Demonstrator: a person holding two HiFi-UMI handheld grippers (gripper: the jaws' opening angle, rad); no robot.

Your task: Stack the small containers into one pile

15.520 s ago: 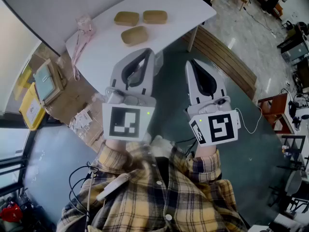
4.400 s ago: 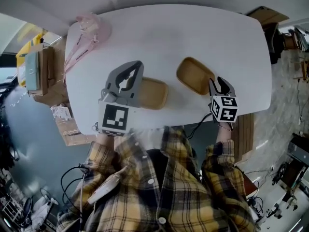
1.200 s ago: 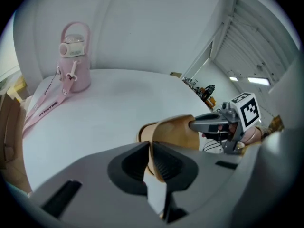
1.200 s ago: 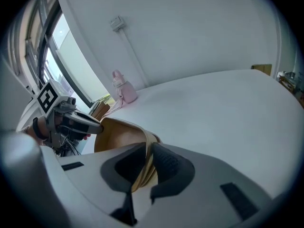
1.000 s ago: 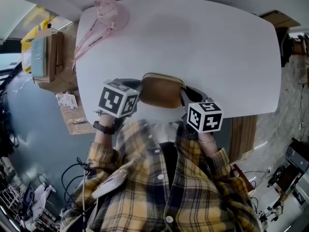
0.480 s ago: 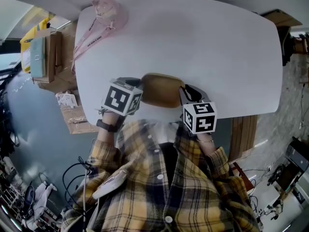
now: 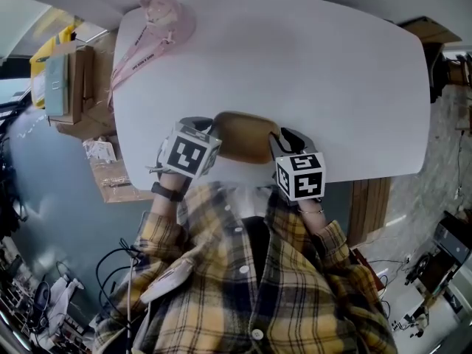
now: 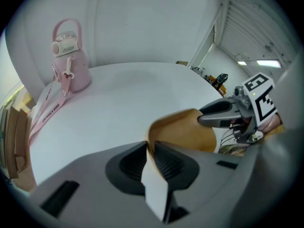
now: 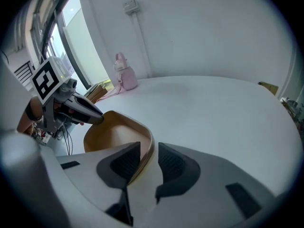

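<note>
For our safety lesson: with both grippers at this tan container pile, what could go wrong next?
The right gripper has just been opening its jaws around the rim, so only the left gripper pinches the container pile; it may tilt. The pile sits near the table edge; withdrawing the right gripper could drag it off.

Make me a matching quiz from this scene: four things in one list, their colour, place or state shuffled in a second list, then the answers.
1 bottle
2 containers
3 left gripper
4 right gripper

A jaws apart, a rim between them
B pink, at the table's far left corner
C clamped on a rim
D tan, at the near edge

Pairs: 1-B, 2-D, 3-C, 4-A. The right gripper's jaws have just been opening.
</note>
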